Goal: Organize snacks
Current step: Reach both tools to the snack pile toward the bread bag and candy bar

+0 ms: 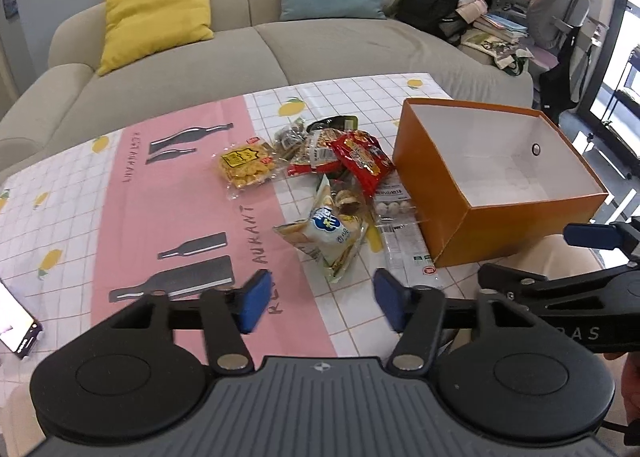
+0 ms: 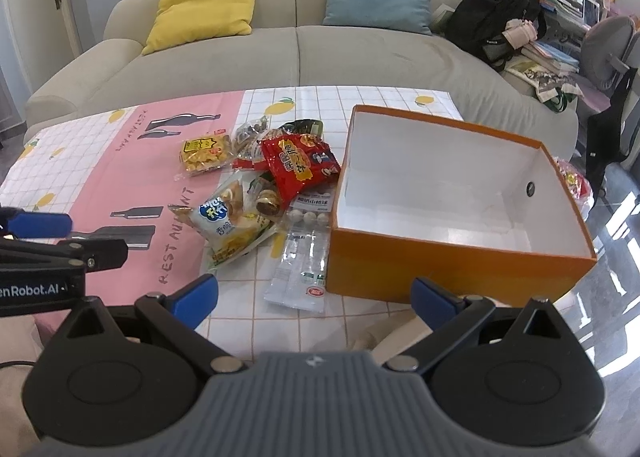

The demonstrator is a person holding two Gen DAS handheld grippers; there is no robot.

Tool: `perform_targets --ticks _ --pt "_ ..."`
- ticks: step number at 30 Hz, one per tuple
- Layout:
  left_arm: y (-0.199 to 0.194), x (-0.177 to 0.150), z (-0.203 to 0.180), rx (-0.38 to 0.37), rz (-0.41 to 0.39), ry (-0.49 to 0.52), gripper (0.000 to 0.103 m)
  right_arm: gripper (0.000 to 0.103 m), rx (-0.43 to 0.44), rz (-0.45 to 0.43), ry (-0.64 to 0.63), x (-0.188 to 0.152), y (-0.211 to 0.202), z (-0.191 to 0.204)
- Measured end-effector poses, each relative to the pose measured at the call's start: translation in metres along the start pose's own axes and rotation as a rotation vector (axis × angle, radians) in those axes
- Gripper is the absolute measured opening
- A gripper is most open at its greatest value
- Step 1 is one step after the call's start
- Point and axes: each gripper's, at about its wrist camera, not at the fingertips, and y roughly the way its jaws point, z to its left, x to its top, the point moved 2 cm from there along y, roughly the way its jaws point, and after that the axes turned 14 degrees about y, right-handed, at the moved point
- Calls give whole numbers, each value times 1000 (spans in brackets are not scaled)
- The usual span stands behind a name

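From the left wrist view, the orange box [image 1: 496,193] stands open on the desk [image 1: 180,193], its white inside bare, with nothing in it. The snack pile [image 1: 332,185] lies on the desk just left of the box: a yellow cracker pack [image 1: 246,167] farthest from the box, a red packet [image 1: 362,163] on top near the box's corner, a pale chip bag [image 1: 330,235] in front, and a clear pack of white balls [image 1: 394,213] touching the box's wall. The left gripper [image 1: 320,303] hangs in front of the pile, jaws apart and grasping nothing.

From the right wrist view, the orange box [image 2: 452,213] again shows only its white floor and walls. The snack pile [image 2: 264,185] sits against the box's left wall, all of it outside. The right gripper [image 2: 316,297] is released, spread wide in front of the box's near-left corner, with nothing between its pads.
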Motion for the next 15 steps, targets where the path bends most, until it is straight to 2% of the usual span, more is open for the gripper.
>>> perform_targets --ticks 1,2,4,6,8,9,15 --pt "3 -1 1 -7 3 2 51 98 6 -2 2 -1 2 0" --pt "5 -1 2 -17 6 0 42 91 12 -3 4 -2 5 1" --pt "12 -1 5 -45 12 -12 40 80 17 1 7 -2 10 2" --pt "18 -1 9 -50 16 -35 43 76 20 8 15 -2 16 1" --pt "25 1 13 -48 22 -35 66 76 22 20 23 0 22 1" --pt "28 3 16 -46 18 -34 70 75 21 23 30 1 26 1" --pt "58 15 28 -103 25 -38 73 64 35 52 42 6 55 10"
